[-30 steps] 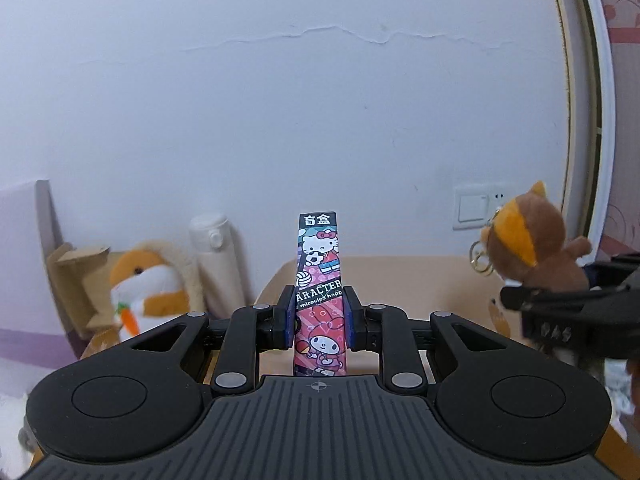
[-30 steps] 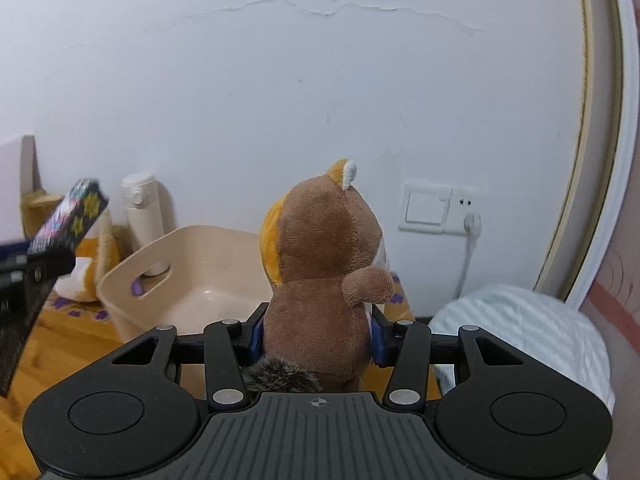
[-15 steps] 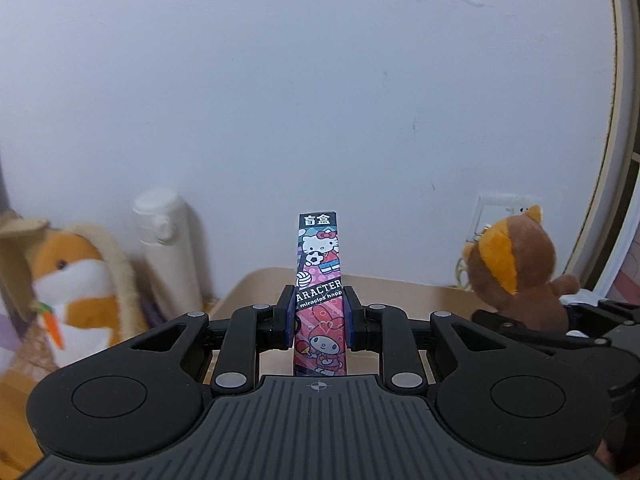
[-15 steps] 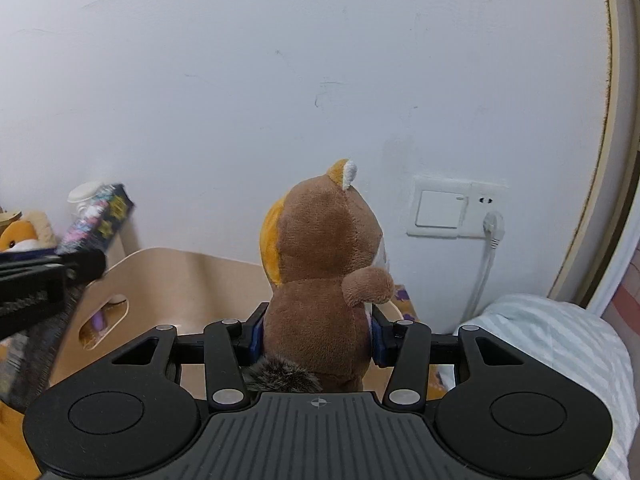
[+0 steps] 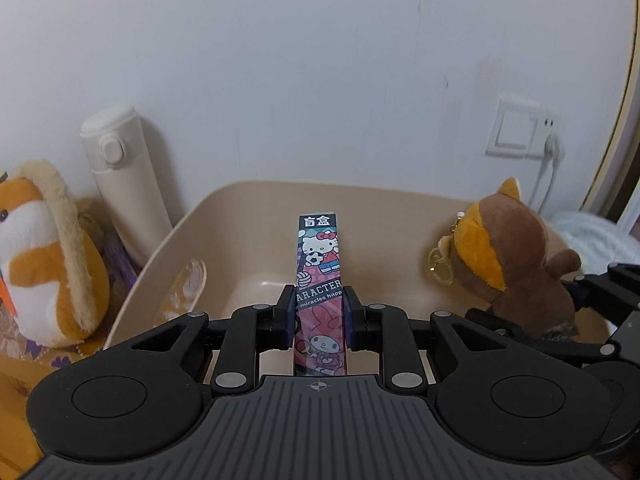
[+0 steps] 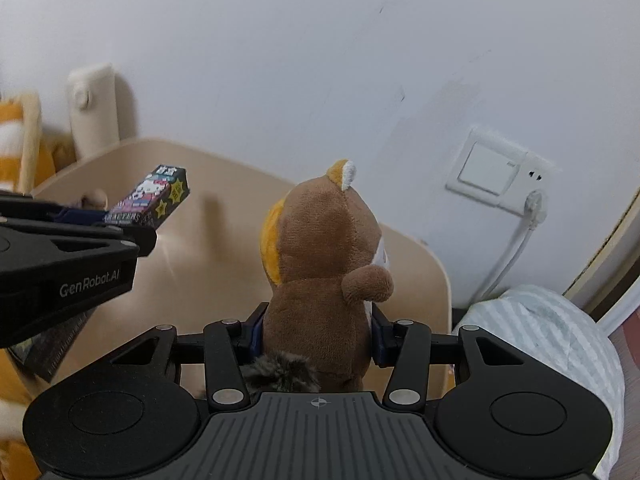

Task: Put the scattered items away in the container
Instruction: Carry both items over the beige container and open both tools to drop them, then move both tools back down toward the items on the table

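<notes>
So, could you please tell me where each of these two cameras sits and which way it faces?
Left wrist: on the left gripper, looking forward and down into the beige bin; its fingers clamp the cartoon box.
Right wrist: on the right gripper, facing the bin's right end and the wall socket; its fingers clamp the brown plush.
Shared: both show bin, box, plush, cream flask, and each other's gripper.
</notes>
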Demonstrator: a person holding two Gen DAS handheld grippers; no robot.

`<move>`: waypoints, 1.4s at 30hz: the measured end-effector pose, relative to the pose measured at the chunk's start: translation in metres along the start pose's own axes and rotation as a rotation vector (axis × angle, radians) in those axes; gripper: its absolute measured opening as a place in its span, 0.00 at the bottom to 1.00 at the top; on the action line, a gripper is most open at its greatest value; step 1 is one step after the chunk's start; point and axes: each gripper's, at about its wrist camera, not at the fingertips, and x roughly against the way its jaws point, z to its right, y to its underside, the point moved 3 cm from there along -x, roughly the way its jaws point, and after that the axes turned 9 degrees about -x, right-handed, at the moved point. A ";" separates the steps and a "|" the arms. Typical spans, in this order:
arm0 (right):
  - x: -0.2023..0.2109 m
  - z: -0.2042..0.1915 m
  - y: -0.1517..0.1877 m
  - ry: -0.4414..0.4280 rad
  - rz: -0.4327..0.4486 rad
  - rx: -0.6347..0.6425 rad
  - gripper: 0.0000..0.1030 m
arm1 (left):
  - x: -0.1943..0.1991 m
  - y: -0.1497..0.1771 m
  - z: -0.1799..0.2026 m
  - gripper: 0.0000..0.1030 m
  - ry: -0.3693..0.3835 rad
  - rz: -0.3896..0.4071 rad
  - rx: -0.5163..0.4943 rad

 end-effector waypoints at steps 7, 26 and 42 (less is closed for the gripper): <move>-0.004 -0.005 0.008 0.017 -0.068 0.052 0.44 | -0.014 0.013 0.001 0.22 0.019 -0.055 -0.017; 0.112 0.005 0.035 -0.071 0.178 0.076 0.86 | 0.088 0.037 -0.017 0.76 0.016 0.135 -0.078; 0.176 0.044 0.116 -0.092 0.180 -0.099 1.00 | 0.163 0.140 -0.045 0.81 -0.004 0.155 0.025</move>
